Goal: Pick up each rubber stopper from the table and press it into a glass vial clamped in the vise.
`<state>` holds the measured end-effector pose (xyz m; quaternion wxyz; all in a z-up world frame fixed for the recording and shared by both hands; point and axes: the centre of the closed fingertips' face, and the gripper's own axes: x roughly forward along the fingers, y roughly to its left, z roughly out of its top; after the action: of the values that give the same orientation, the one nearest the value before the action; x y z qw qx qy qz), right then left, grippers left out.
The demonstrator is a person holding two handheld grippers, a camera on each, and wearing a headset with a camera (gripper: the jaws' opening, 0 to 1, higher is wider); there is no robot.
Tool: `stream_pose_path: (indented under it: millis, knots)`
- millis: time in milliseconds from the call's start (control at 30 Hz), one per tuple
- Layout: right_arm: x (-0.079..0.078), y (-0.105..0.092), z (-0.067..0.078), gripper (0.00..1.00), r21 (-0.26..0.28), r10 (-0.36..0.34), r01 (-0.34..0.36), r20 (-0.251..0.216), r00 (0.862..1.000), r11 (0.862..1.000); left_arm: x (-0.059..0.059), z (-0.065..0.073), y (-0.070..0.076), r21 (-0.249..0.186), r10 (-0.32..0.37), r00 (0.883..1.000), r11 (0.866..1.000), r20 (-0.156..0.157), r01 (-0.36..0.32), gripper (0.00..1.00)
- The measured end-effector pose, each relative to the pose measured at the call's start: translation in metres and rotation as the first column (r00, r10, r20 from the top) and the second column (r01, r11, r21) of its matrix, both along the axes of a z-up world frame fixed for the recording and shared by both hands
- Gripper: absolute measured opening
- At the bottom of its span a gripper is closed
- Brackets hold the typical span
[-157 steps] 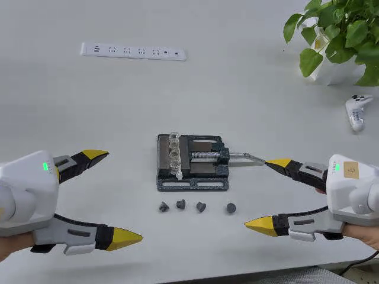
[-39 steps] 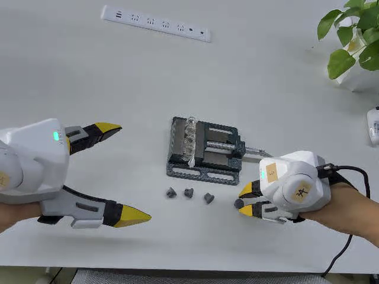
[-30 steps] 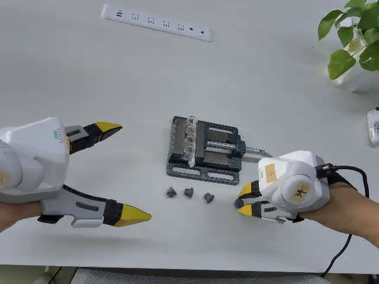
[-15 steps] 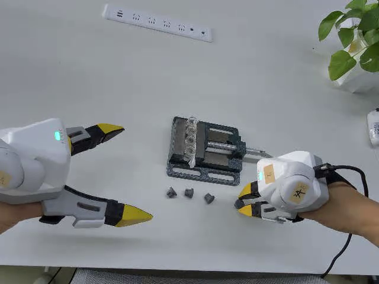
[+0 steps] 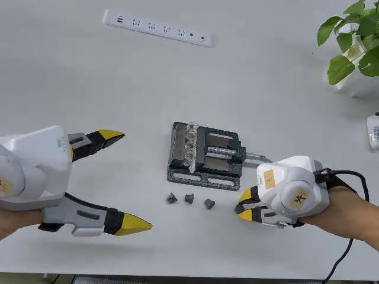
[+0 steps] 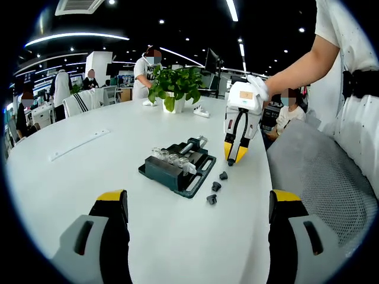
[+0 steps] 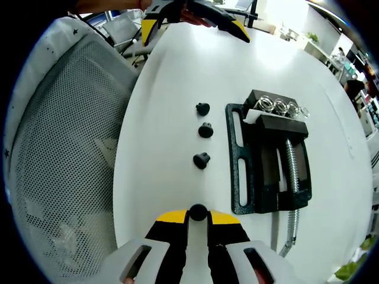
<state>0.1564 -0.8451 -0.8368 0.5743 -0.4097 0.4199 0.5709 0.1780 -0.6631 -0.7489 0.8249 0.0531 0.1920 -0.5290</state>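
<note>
A dark vise (image 5: pixel 204 158) stands mid-table with a row of glass vials (image 5: pixel 190 145) clamped in it. Three black rubber stoppers (image 5: pixel 189 199) lie in a row in front of it. My right gripper (image 5: pixel 243 205) is at the right end of that row, shut on another stopper (image 7: pixel 198 212) held between its yellow tips, at or just above the tabletop. The vise (image 7: pixel 269 154) and the loose stoppers (image 7: pixel 205 130) lie ahead of it. My left gripper (image 5: pixel 127 180) hovers open at the left, well away from the vise (image 6: pixel 177 165), with nothing in it.
A white power strip (image 5: pixel 156 27) lies at the table's far edge. A potted plant (image 5: pixel 355 41) and a white controller (image 5: pixel 373 131) are at the right. A cable (image 5: pixel 349 236) trails from the right hand. People stand beyond the table in the left gripper view.
Five seconds ago both grippers were open and four stoppers lay in the row. The right gripper has since come down on the rightmost stopper and closed on it. The left gripper barely moved.
</note>
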Motion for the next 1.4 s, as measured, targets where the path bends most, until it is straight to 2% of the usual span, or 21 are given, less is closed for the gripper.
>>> stream_pose_path:
  millis: [400,733,1100,1400]
  knots:
    - [0.005,0.007,0.017,0.07,0.04,-0.014,0.014,-0.006,1.0,0.999,0.0,0.001,0.0,-0.003,-0.004,1.0,1.0,0.004,0.004,0.99]
    - [0.011,0.023,0.043,0.07,0.082,-0.018,0.019,-0.007,1.0,0.996,0.0,0.003,0.0,-0.006,-0.005,1.0,1.0,0.009,0.005,0.99]
    - [0.032,0.041,0.076,0.07,0.113,0.007,-0.011,0.036,0.999,0.994,0.0,0.005,0.0,-0.011,-0.004,1.0,1.0,0.013,0.004,0.99]
    - [0.055,0.055,0.092,0.07,0.107,0.041,-0.048,0.067,0.997,0.993,0.0,0.007,-0.001,-0.016,-0.004,1.0,1.0,0.019,0.005,0.99]
